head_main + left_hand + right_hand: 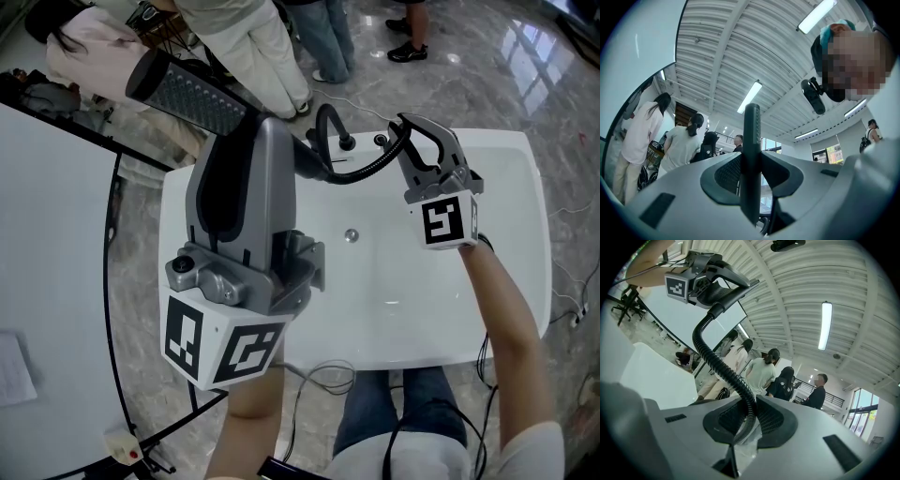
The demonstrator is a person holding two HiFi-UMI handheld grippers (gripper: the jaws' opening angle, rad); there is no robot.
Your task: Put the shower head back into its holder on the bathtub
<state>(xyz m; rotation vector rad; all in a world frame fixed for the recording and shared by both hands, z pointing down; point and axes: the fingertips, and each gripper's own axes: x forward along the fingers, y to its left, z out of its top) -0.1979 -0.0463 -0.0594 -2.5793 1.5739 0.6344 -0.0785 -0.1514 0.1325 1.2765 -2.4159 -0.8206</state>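
Note:
The black shower head (187, 94) is raised over the left end of the white bathtub (506, 281), its dotted face turned up. My left gripper (248, 131) is shut on its handle, which stands edge-on between the jaws in the left gripper view (751, 140). A black ribbed hose (370, 167) curves from the handle across to my right gripper (414, 131), which is shut on it above the tub's far rim. The right gripper view has the hose (717, 364) rising from between the jaws toward the left gripper (717, 284). A black curved faucet (328, 122) and two small black fittings stand on the far rim.
Several people (272, 47) stand on the marble floor just beyond the tub. A white panel with a black frame (47, 234) stands to the left. The tub's drain (351, 234) shows in its basin. Cables trail on the floor at the tub's near edge.

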